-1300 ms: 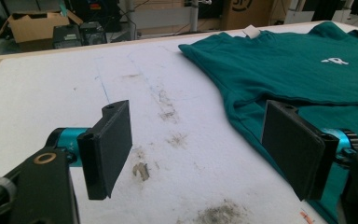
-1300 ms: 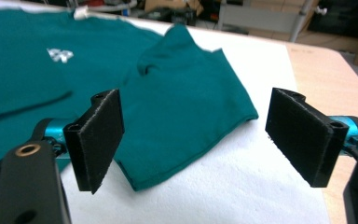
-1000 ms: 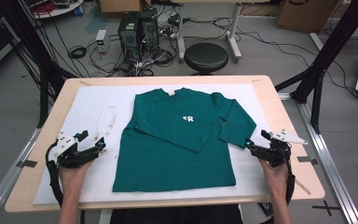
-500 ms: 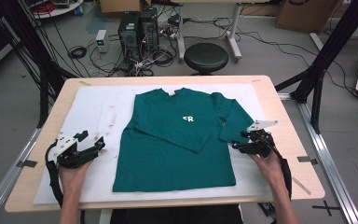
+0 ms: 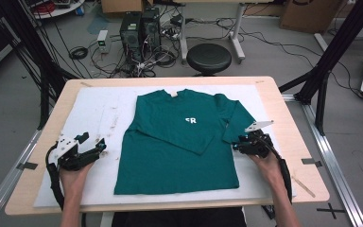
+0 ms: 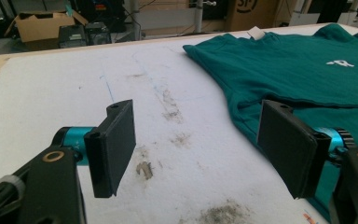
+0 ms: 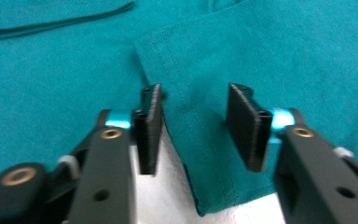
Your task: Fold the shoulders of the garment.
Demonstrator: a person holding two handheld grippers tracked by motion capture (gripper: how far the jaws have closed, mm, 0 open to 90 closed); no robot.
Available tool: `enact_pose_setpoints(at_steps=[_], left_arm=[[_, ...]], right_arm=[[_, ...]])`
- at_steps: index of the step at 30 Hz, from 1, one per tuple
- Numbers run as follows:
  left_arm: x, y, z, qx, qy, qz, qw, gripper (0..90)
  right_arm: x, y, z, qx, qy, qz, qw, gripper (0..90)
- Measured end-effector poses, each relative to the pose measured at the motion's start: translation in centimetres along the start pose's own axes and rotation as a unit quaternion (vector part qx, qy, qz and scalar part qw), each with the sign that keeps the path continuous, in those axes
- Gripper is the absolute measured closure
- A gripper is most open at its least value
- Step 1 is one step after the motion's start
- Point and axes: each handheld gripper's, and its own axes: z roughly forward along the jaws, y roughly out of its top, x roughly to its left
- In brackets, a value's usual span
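Note:
A dark green T-shirt (image 5: 179, 137) lies flat, front up, on the white mat (image 5: 94, 109). One sleeve is folded in across its chest. My right gripper (image 5: 237, 144) is at the hem of the other short sleeve (image 5: 234, 120). In the right gripper view the sleeve hem (image 7: 200, 154) runs between the jaws of the right gripper (image 7: 193, 100). They have just been closing, but both pads stand clear of the cloth. My left gripper (image 5: 98, 145) rests on the mat left of the shirt. Its jaws are wide open around nothing in the left gripper view (image 6: 196, 126).
The mat covers most of a wooden table (image 5: 288, 118). A black stool (image 5: 209, 57), computer towers (image 5: 139, 28) and cables stand on the floor behind it. Black frame posts (image 5: 331, 56) rise at both sides.
My right gripper has moved in from the table's right side to the sleeve hem, and its jaws have narrowed. The left gripper has stayed put.

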Motion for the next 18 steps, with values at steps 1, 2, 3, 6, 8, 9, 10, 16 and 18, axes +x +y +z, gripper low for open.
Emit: enact_pose_setpoints(at_steps=[1,2,3,6,8,9,10,16,18], left_arm=[[0.0,0.0,0.0,0.000,0.000,0.001,1.0000,28.1],[0.0,0.0,0.0,0.001,0.000,0.003,1.0000,28.1],[-0.1,0.0,0.0,0.001,0.001,0.003,1.0000,28.1],[-0.1,0.0,0.0,0.001,0.002,0.002,1.0000,28.1],[0.0,0.0,0.0,0.001,0.002,0.000,1.0000,28.1],[0.0,0.0,0.0,0.002,0.002,0.000,1.0000,28.1],[0.0,0.0,0.0,0.001,0.003,-0.001,1.0000,28.1],[0.0,0.0,0.1,0.006,0.003,0.000,1.0000,28.1],[0.0,0.0,0.1,0.006,0.003,0.001,1.0000,28.1]], right_arm=[[0.0,0.0,0.1,0.001,-0.002,0.000,1.0000,62.0],[0.1,0.1,0.1,0.001,-0.008,-0.004,1.0000,65.7],[0.2,0.1,0.1,0.002,-0.013,-0.007,0.9999,69.1],[0.2,0.2,0.1,0.002,-0.023,-0.006,0.9997,80.9],[-0.1,0.2,0.1,-0.002,-0.017,0.005,0.9998,85.3],[-0.3,0.2,0.0,-0.005,-0.013,0.015,0.9998,87.0],[-0.4,0.2,0.0,-0.009,-0.010,0.024,0.9996,87.6],[-0.4,0.4,-1.0,-0.025,-0.018,0.035,0.9989,88.6],[-0.2,0.7,-1.7,-0.041,-0.015,0.040,0.9982,88.6]])
